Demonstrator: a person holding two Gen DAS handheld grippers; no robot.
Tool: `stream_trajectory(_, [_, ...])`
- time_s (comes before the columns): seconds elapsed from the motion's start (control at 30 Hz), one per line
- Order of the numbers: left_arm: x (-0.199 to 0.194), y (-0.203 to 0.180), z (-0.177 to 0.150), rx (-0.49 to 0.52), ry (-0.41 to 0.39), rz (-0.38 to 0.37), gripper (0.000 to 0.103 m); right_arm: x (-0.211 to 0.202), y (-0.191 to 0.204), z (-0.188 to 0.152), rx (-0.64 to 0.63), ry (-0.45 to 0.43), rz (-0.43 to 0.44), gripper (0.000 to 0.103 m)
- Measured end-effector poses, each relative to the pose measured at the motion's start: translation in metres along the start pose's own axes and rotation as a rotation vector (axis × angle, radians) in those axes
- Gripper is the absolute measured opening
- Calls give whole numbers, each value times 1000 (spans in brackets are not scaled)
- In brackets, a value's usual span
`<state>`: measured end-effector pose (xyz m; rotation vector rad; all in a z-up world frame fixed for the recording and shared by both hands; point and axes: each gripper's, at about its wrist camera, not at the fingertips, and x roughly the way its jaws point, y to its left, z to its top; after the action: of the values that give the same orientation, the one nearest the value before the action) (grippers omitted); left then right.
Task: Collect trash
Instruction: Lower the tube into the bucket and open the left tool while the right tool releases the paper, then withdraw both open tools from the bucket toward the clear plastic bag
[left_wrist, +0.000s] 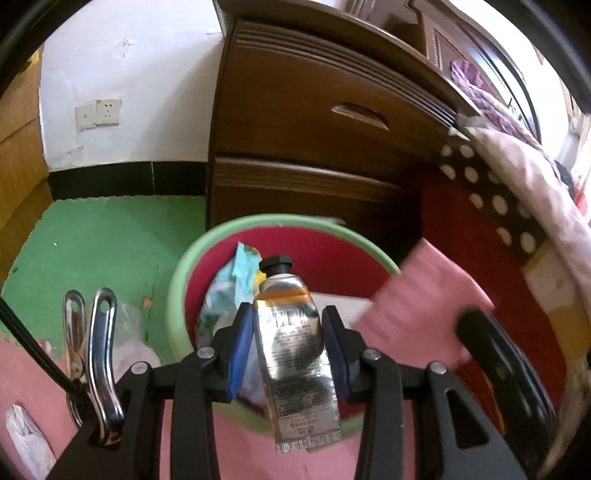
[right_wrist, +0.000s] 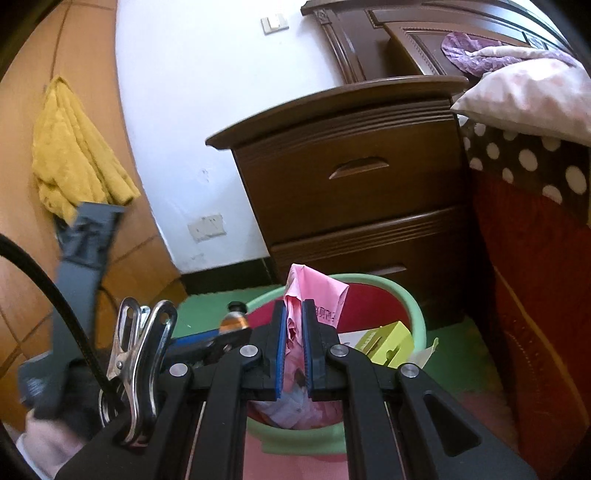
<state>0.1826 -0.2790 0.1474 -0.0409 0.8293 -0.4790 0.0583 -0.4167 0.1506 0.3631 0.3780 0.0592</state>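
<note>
My left gripper (left_wrist: 288, 332) is shut on a silver squeeze tube (left_wrist: 291, 339) with a black cap and orange band, held upright over the green bin (left_wrist: 177, 280) with a red liner. My right gripper (right_wrist: 294, 343) is shut on a crumpled pink paper (right_wrist: 314, 291), held over the same bin (right_wrist: 413, 302). The pink paper also shows blurred at the right of the left wrist view (left_wrist: 424, 295). The tube's cap and the left gripper show in the right wrist view (right_wrist: 234, 317). The bin holds a teal wrapper (left_wrist: 236, 280), white paper and a yellow-green box (right_wrist: 388, 339).
A dark wooden nightstand (left_wrist: 314, 122) stands right behind the bin. A bed with a red cover and polka-dot sheet (right_wrist: 528, 166) is at the right. Green and pink foam mats (left_wrist: 96, 240) cover the floor. A clear plastic bag (left_wrist: 26, 439) lies at the lower left.
</note>
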Motion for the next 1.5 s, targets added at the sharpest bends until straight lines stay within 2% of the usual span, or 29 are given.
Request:
stream_trajectory(0.1, [4,4,9,-8,-28,13,39,-7,0,-1,-8,-14,30,9])
stream_trajectory(0.23, [17,6,20,-9,-53,59,39,-4,3,-3,-14,15,61,9])
stream_trajectory(0.57, [64,23,6,-23,14,94,40,22,11,-25,-85,110,27,9])
stream_trajectory(0.73, [70,23,1,10,27,109,40,37,9,-34,-95,148,-1,9])
stream_trajectory(0.87, [69,21,-2,31,27,106,40,44,3,-38,-74,172,-3,10])
stream_trajectory(1.0, [64,20,-3,36,24,104,40,44,-2,-39,-35,170,21,20])
stream_trajectory(1.07, [62,21,-3,36,21,108,40,43,-3,-39,-28,161,21,29])
stream_trajectory(1.13, [59,21,-3,33,21,113,40,43,-4,-39,-29,154,14,32])
stream_trajectory(1.33, [39,25,-6,60,-1,135,40,37,-4,-42,-32,122,32,33])
stream_trajectory(1.5, [13,47,-10,60,-23,174,40,29,-1,-40,-22,84,54,33])
